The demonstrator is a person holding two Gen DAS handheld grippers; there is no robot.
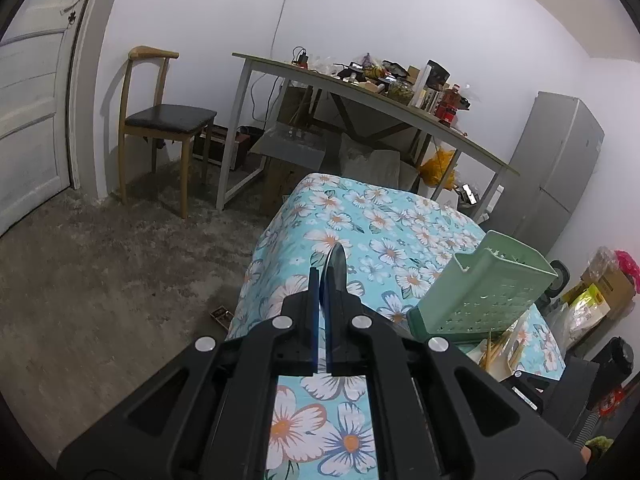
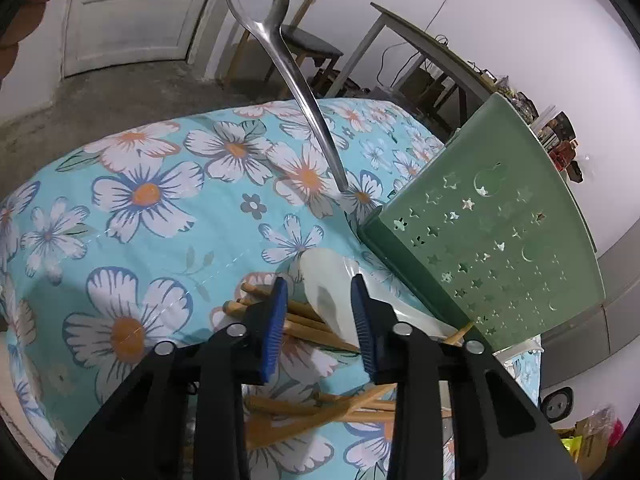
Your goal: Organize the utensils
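My left gripper [image 1: 326, 276] is shut on the bowl of a metal spoon [image 1: 338, 268], seen edge-on between its fingers above the floral cloth [image 1: 384, 224]. In the right wrist view the same spoon [image 2: 304, 92] hangs from the top of the picture, its handle tip near the cloth beside a green perforated utensil basket [image 2: 500, 248]. My right gripper [image 2: 320, 316] is low over a pile of wooden chopsticks [image 2: 308, 322] and a white plastic spoon [image 2: 332, 292]. The white spoon lies between its blue pads, with a gap showing on the left side. The basket [image 1: 480, 296] stands right of the left gripper.
The floral cloth covers a raised surface that drops to grey floor [image 1: 100, 280] on the left. Beyond it stand a wooden chair [image 1: 164, 120], a cluttered desk [image 1: 360, 92] and a grey fridge [image 1: 560, 160]. More chopsticks [image 2: 320, 412] lie under the right gripper.
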